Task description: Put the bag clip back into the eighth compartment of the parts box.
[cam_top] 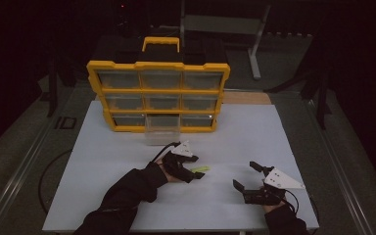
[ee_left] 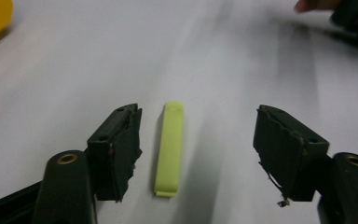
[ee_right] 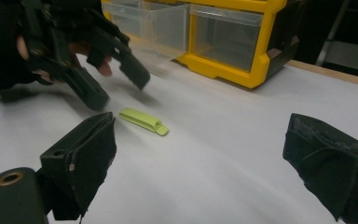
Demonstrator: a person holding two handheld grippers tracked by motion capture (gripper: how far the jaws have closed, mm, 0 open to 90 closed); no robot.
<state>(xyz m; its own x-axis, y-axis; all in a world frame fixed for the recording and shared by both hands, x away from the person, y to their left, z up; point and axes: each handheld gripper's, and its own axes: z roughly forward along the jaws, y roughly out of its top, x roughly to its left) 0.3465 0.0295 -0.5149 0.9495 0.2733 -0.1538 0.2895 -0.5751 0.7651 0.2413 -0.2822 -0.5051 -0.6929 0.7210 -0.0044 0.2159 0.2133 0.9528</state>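
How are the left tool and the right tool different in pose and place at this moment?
The left tool reaches down over the green clip, its jaws either side of it without touching; the right tool has nothing between its jaws. The left tool is nearer the yellow organizer; the right tool sits by the table's near edge. Both are open.

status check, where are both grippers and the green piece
Left gripper open, straddling flat lime-green plastic bar, pads clear of it. Right gripper open, empty. Nothing in the way.
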